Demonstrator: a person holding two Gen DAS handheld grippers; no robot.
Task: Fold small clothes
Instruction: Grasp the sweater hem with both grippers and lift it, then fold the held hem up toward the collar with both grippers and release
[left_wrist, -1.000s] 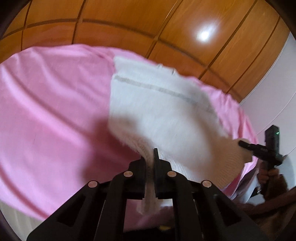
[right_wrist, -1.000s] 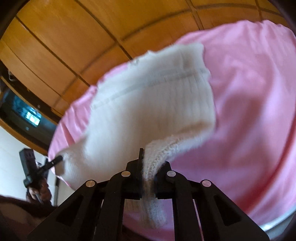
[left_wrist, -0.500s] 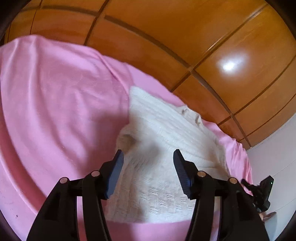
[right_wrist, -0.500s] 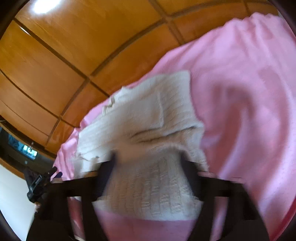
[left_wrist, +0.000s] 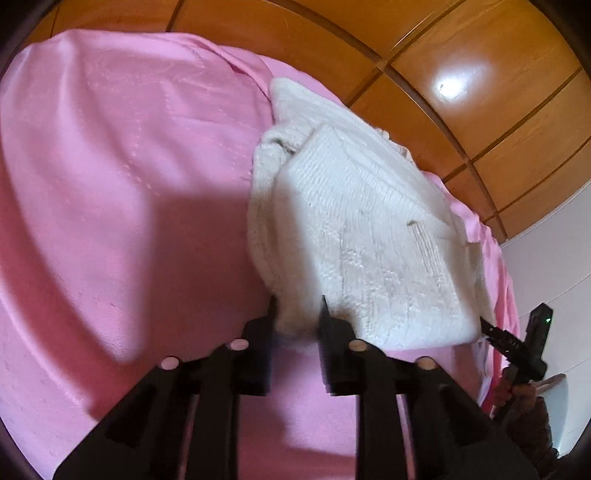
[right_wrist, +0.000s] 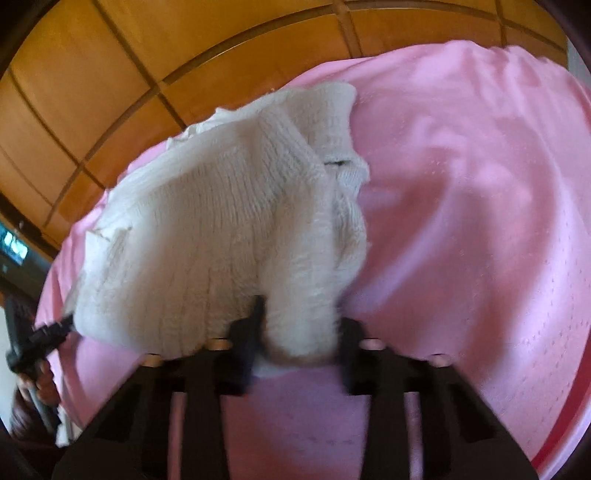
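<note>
Item 1, knit (left_wrist: 362, 236): white, ribbed, lying part-folded on the pink sheet (left_wrist: 122, 177). In your left view it fills the centre and right of the frame, its near edge low in the picture at the fingertips. In your right view it takes up the centre and left. 1 layer is already doubled over another, with a loose cuff-like end bunched at the upper edge.

Item 2, left gripper (left_wrist: 298, 308): fingers partly closed with a narrow gap, fabric from the near left corner bulging between the tips. You appear to be closing on that corner; whether the tips have actually bitten cannot be told.

Item 3, right gripper (right_wrist: 299, 325): fingers set wider, a thick fold of knit sitting between them. The frame is blurred, so grip cannot be confirmed. In your left view its tip sits at the knit's lower right corner.

Item 4, wood panels (right_wrist: 110, 66): behind the sheet, upper part of both frames.

Placement note: you have 1 gripper at each near corner, likely so the edge lifts evenly for the next fold.
</note>
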